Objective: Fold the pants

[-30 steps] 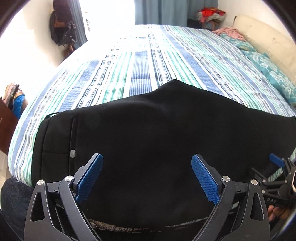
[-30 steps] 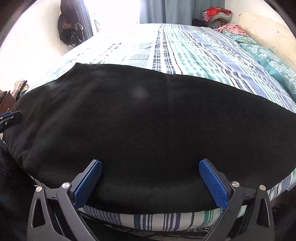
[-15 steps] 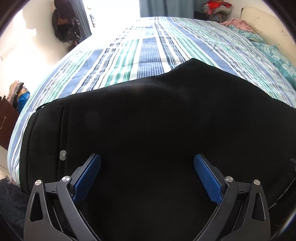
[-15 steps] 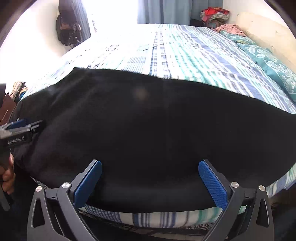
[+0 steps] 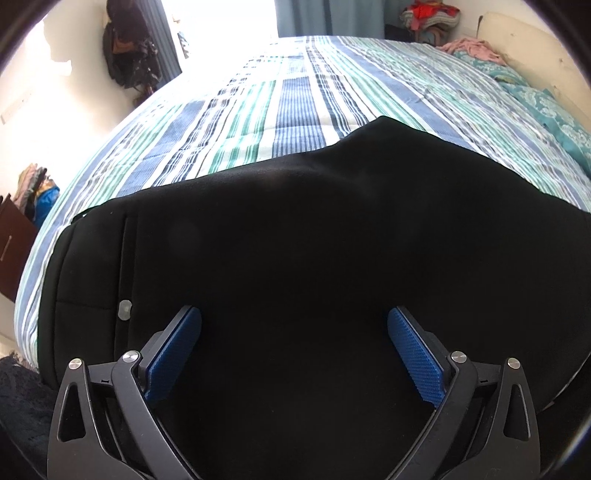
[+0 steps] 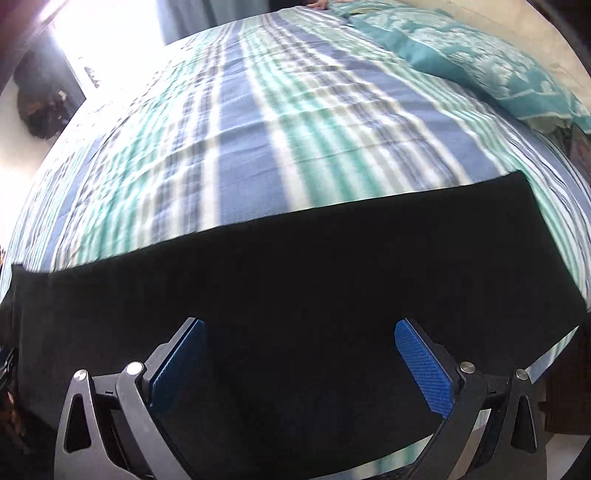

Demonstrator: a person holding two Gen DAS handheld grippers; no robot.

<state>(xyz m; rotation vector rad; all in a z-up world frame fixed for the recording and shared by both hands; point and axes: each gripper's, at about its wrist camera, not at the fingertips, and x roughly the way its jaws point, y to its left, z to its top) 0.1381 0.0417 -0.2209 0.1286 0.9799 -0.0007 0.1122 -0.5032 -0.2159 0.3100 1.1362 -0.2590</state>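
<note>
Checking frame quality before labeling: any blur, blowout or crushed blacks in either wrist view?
Left wrist view: sharp; the window at top is blown out to white, and the black pants show almost no fabric detail beyond a button. Right wrist view: the striped bedspread is smeared by motion blur, the upper-left corner is overexposed, and the pants are a flat black mass. Both have strong fisheye bending.
</note>
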